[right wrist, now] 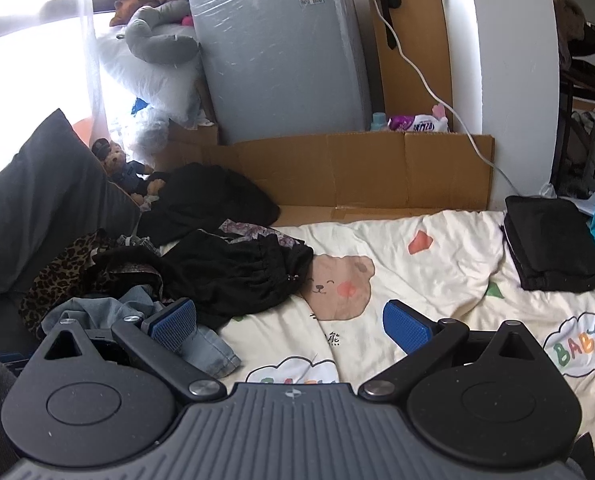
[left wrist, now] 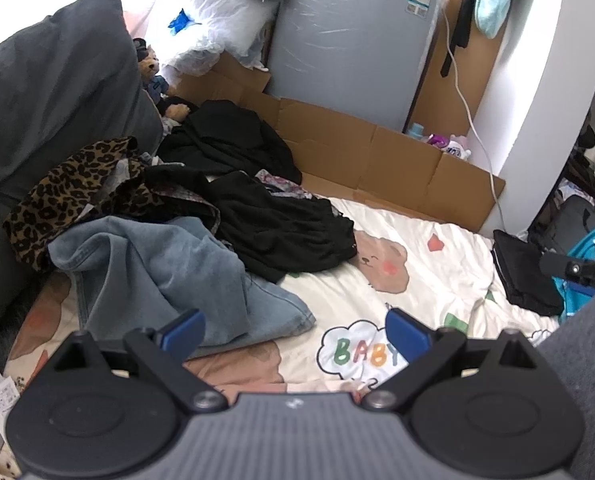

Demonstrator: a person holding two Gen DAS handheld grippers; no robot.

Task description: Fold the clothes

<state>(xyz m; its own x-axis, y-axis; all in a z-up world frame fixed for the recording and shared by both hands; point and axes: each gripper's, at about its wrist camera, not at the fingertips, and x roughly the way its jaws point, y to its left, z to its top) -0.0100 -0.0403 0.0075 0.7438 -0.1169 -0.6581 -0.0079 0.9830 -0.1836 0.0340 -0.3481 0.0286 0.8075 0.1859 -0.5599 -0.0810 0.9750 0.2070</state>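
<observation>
Your left gripper (left wrist: pixel 295 330) hangs wide open and empty over the quilt (left wrist: pixel 417 304), its two blue pads just above the edge of the jeans (left wrist: pixel 169 276). Your right gripper (right wrist: pixel 289 322) is likewise spread wide, holding nothing. The unfolded heap lies to the left: one pair of jeans, one leopard-print piece (left wrist: pixel 69 188), at least two black garments (left wrist: pixel 285 232). One folded black item (right wrist: pixel 553 252) rests well apart at the quilt's right edge. One teddy bear (right wrist: pixel 125 168) sits beside the dark pillow (left wrist: pixel 53 88).
</observation>
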